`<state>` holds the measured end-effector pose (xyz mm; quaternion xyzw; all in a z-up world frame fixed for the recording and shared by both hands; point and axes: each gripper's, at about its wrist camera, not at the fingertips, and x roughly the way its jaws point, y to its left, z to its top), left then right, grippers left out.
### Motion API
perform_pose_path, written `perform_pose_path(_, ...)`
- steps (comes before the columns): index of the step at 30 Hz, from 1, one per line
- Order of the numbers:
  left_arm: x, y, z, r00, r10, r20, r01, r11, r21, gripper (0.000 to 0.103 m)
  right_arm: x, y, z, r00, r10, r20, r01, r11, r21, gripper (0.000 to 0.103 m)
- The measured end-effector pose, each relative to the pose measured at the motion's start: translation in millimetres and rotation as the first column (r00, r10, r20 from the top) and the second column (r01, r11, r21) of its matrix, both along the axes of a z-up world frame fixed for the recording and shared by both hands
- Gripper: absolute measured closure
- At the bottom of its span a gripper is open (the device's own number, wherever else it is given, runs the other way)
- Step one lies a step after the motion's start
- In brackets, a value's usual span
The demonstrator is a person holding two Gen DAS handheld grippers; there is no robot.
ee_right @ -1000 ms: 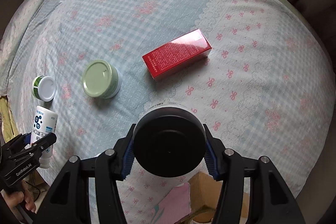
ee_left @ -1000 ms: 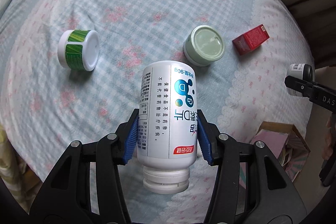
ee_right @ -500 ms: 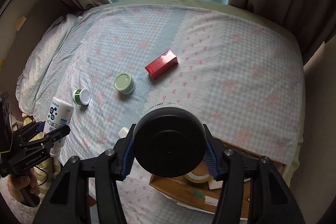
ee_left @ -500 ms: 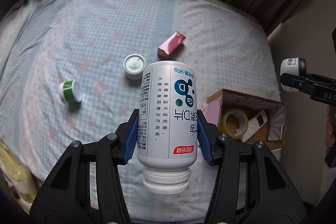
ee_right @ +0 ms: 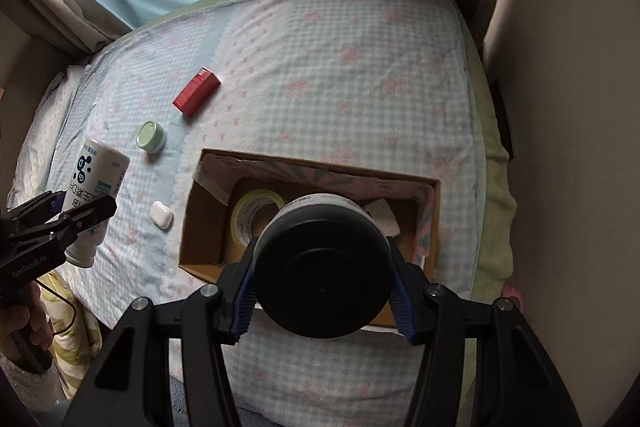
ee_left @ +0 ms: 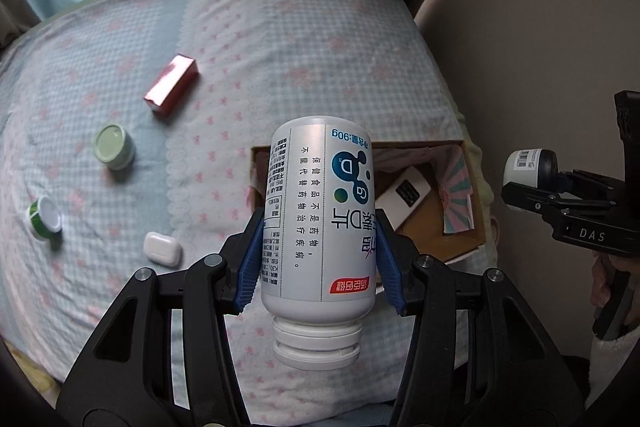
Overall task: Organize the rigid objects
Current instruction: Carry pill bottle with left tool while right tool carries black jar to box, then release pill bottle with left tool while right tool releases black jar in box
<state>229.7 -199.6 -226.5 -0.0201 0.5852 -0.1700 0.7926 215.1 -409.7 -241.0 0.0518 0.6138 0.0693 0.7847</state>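
Observation:
My left gripper is shut on a white supplement bottle, cap toward the camera, held high above the bed; it also shows in the right wrist view. My right gripper is shut on a black-lidded jar, held above the open cardboard box; the jar also shows in the left wrist view. The box holds a tape roll and a white item.
On the checked bedspread lie a red box, a pale green jar, a white earbud case and a green-and-white jar. Curtains and a wall stand behind and right of the bed.
Both grippers have risen and pulled back from the bed with their objects. The cardboard box and earbud case have come into view; the right gripper now hangs over the box.

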Motion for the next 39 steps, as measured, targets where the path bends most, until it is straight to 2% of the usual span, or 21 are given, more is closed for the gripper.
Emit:
perform_pose_path(7,14,-49,-52,0.994,-0.058,-0.093,0.061,0.998,0.025,0.056,-3,-21,-43,0.998,0.001,-0.062,-0.001,1.0,0.007,0.051)
perform_pose_path(16,29,-59,-128,0.967,-0.062,-0.248,0.092,0.989,0.112,0.056,-3,-29,-103,0.991,0.012,-0.134,-0.009,1.0,0.028,0.051)
perform_pose_path(24,32,-62,-163,0.938,-0.073,-0.339,0.138,0.976,0.171,0.056,-7,-28,-138,0.982,0.033,-0.183,-0.032,0.999,0.011,0.051)
perform_pose_path(27,32,-65,-164,0.937,-0.091,-0.338,0.162,0.969,0.187,0.055,-5,-24,-146,0.976,0.085,-0.201,-0.088,0.996,-0.006,0.051)
perform_pose_path(28,31,-68,-162,0.939,-0.106,-0.328,0.177,0.965,0.194,0.044,-4,-21,-148,0.973,0.106,-0.206,-0.113,0.993,-0.021,0.051)
perform_pose_path(29,30,-69,-158,0.941,-0.118,-0.318,0.19,0.96,0.207,0.028,-5,-18,-150,0.969,0.124,-0.215,-0.135,0.99,-0.04,0.042)
perform_pose_path(30,29,-70,-155,0.942,-0.129,-0.31,0.202,0.956,0.214,0.002,-6,-15,-150,0.968,0.144,-0.206,-0.154,0.988,-0.033,0.035)
perform_pose_path(31,28,-70,-151,0.946,-0.139,-0.293,0.205,0.956,0.209,0.0,-8,-12,-147,0.971,0.158,-0.178,-0.163,0.987,-0.009,0.01)
perform_pose_path(32,26,-69,-148,0.947,-0.142,-0.289,0.207,0.956,0.208,0.0,-10,-11,-144,0.974,0.168,-0.15,-0.17,0.986,0.0,0.0)
perform_pose_path(36,22,-59,-141,0.95,-0.116,-0.289,0.178,0.964,0.197,0.0,-14,-9,-137,0.977,0.181,-0.117,-0.185,0.982,-0.03,0.0)
perform_pose_path(39,20,-50,-135,0.956,-0.082,-0.282,0.138,0.973,0.183,0.0,-15,-14,-133,0.982,0.152,-0.111,-0.155,0.988,-0.011,0.0)
